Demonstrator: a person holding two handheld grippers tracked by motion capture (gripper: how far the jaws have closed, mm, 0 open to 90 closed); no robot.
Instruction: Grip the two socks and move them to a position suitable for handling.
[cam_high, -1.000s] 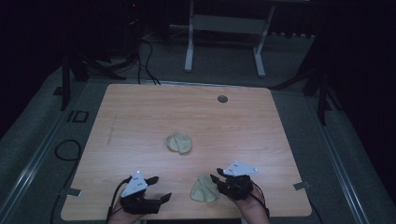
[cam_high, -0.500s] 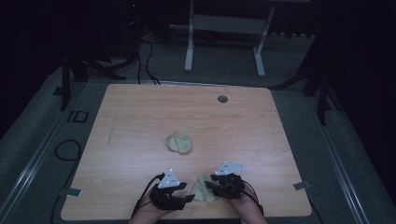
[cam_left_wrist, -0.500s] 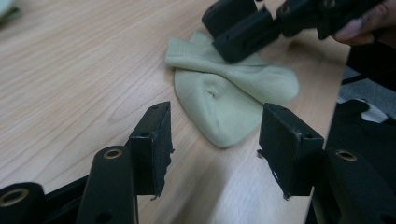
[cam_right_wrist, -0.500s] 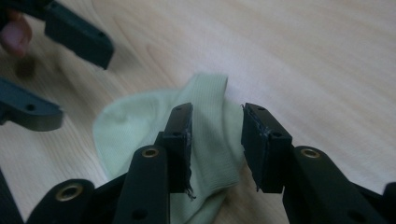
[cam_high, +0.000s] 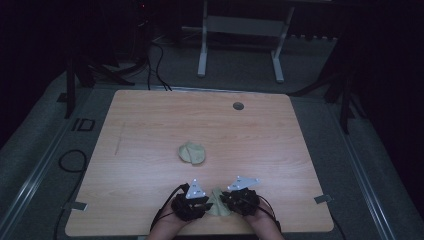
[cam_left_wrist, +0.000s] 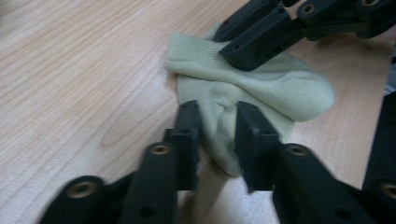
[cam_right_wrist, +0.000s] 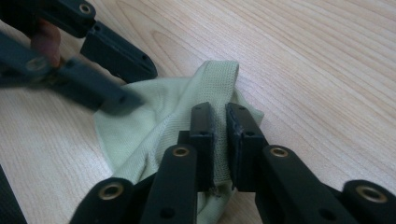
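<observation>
Since a second earlier the left gripper (cam_high: 202, 204) had slid right to the near sock (cam_left_wrist: 254, 95), jaws narrowly parted astride it; the right gripper (cam_right_wrist: 219, 122) pinched its cuff, seemingly to anchor it.

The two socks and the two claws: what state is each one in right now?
Near sock: crumpled at the table's front edge, between both claws.
Far sock: bunched up mid-table, untouched.
Left claw: open, jaws either side of a fold of the near sock.
Right claw: shut on the near sock, pinching its fabric.
Table: bare wood apart from the socks.
</observation>
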